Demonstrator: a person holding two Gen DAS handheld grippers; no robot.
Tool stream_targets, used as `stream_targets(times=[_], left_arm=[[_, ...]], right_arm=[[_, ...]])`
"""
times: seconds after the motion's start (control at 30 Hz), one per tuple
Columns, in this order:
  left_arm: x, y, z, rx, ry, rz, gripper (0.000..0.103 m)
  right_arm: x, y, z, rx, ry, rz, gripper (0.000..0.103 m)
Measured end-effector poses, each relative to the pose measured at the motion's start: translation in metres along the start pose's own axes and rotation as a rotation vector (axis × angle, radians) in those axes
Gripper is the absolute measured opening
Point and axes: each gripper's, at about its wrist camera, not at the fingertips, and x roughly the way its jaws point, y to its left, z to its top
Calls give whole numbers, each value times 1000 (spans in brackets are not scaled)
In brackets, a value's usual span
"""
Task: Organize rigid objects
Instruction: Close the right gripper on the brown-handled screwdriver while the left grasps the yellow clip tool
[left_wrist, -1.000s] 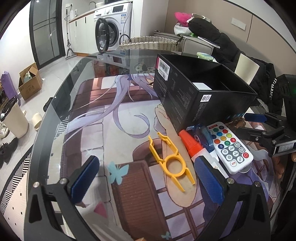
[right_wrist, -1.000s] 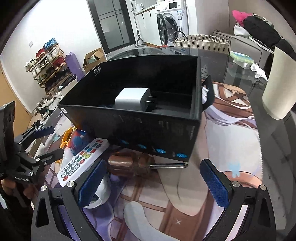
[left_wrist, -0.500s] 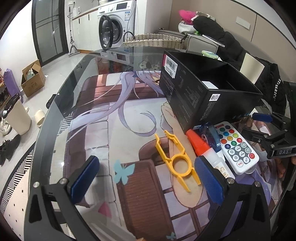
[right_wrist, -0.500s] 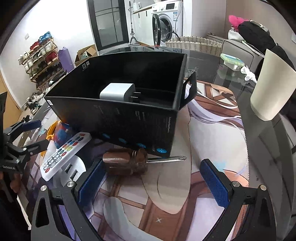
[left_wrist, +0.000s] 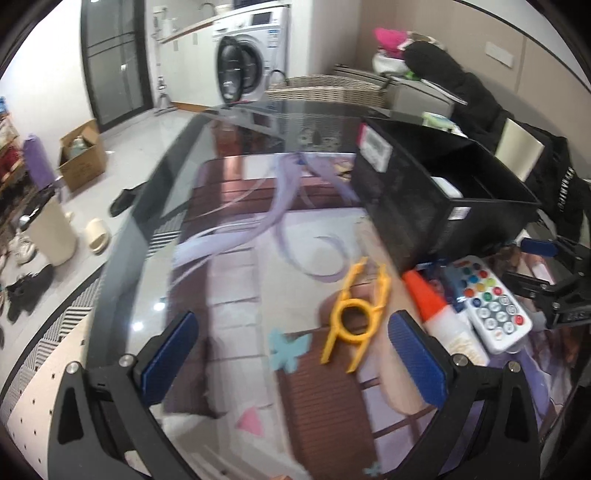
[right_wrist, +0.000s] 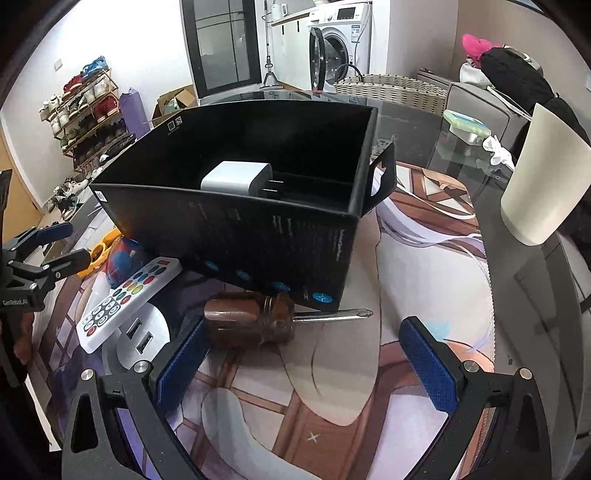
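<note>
On the glass table (right_wrist: 535, 302), over a printed mat, a black box (right_wrist: 258, 243) stands open-topped with a white charger (right_wrist: 236, 179) lying inside it. Against the box's near wall lies a screwdriver (right_wrist: 258, 323) with a brown handle, its metal shaft pointing toward the table's right edge. Beside the handle, toward the left edge, a white remote (right_wrist: 127, 297) with coloured buttons rests partly on a white USB hub (right_wrist: 138, 336). Past the remote sit a blue-and-red object (right_wrist: 123, 254), too hidden to identify, and a yellow plastic tool (left_wrist: 356, 314); the left wrist view also shows an orange-capped bottle (left_wrist: 430, 301) between the yellow tool and the remote.

The right hand-held gripper (right_wrist: 301, 363) hangs above the mat with its blue pads spread wide and nothing between them, the left pad just beside the screwdriver handle. The left hand-held gripper (left_wrist: 293, 354) is likewise wide open and empty, the yellow tool lying ahead between its fingers. A cream cup (right_wrist: 539, 184) stands near the right edge.
</note>
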Motion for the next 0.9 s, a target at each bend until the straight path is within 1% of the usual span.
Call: stream_targets(times=[0.2,0.5,0.53,0.57,0.63,0.67,0.7,0.73,0.77,0.8,0.83,0.87,0.9], left_arm=[[15,-17,6,68,57,7,103],[17,-21,8,75,55,0,102],[17,-21,8,77,53,-5,99],[15,-22,7,83,48,-10,97],[12,-24,7,98,36,-21,85],[10,-26,7,107,29,-31,80],[9,-28,7,117,22,-40,69],[7,-29,6,128,15,-50,56],[5,-31,6,139,9,-62,49],[4,-33,6,147,5,-67,37],[3,-34,6,152,3,-73,28],[2,-35,6,154,2,-77,24],[1,-35,5,152,1,-79,24]], right_arm=[[2,0,2,-17,3,-4,103],[6,6,5,-20,4,-23,103],[5,7,5,-17,1,-27,100],[4,7,5,-18,-5,-25,95],[1,8,4,-23,-16,-24,87],[0,7,3,-21,-17,-22,86],[-1,7,2,-21,-19,-13,86],[-2,6,1,-19,-22,-6,86],[-4,6,0,-19,-26,-1,86],[-4,6,-1,-21,-25,-1,86],[-6,6,-2,-26,-27,-3,86],[-7,6,-3,-28,-28,-3,86],[-8,5,-4,-29,-31,-4,86]])
